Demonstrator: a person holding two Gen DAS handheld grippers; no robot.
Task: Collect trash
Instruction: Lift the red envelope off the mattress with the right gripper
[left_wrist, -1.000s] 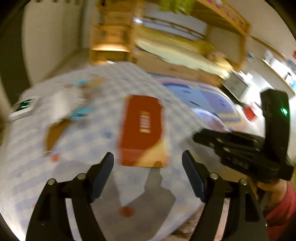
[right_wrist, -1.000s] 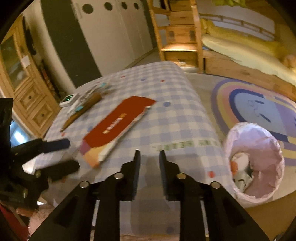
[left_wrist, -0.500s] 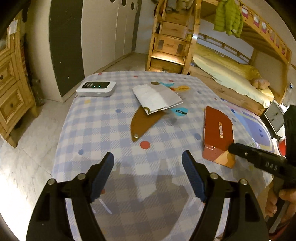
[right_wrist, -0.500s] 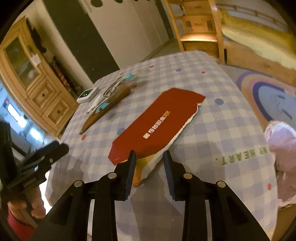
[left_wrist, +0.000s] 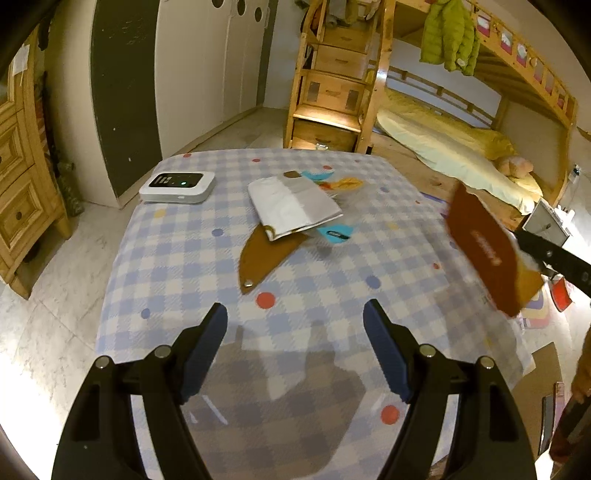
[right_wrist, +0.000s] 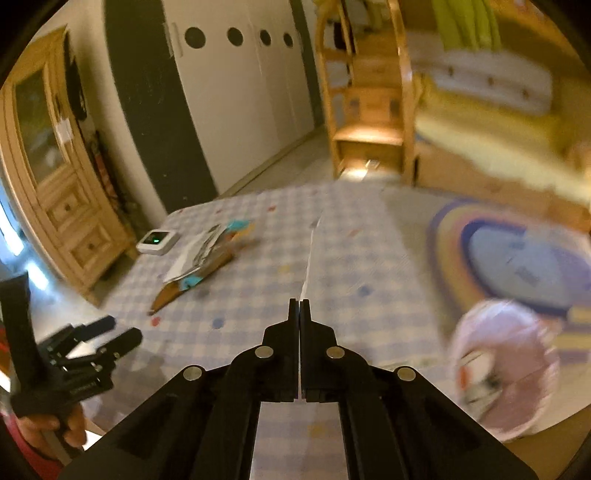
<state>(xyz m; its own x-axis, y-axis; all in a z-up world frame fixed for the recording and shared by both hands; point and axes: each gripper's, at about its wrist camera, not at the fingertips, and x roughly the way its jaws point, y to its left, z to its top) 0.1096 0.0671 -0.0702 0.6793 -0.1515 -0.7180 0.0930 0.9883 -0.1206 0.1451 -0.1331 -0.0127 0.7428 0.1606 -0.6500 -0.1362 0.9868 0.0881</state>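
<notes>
Red flat carton (left_wrist: 484, 247), edge-on in your right gripper (right_wrist: 299, 306), was pinched between its jaws, lifted off the checked table (left_wrist: 303, 273). Your left gripper (left_wrist: 295, 339) hung spread, empty. Beyond: wrappers (left_wrist: 291, 206) mid-table, white device (left_wrist: 177, 186) at far corner.

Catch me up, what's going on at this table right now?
A person with a gripper in each hand is clearing trash off a checked tablecloth. The right gripper is shut on a flat red carton and holds it clear of the table. A pink-lined bin sits on the floor to the right. The left gripper hovers open, empty. A pile of wrappers and a white device remain on the table.
</notes>
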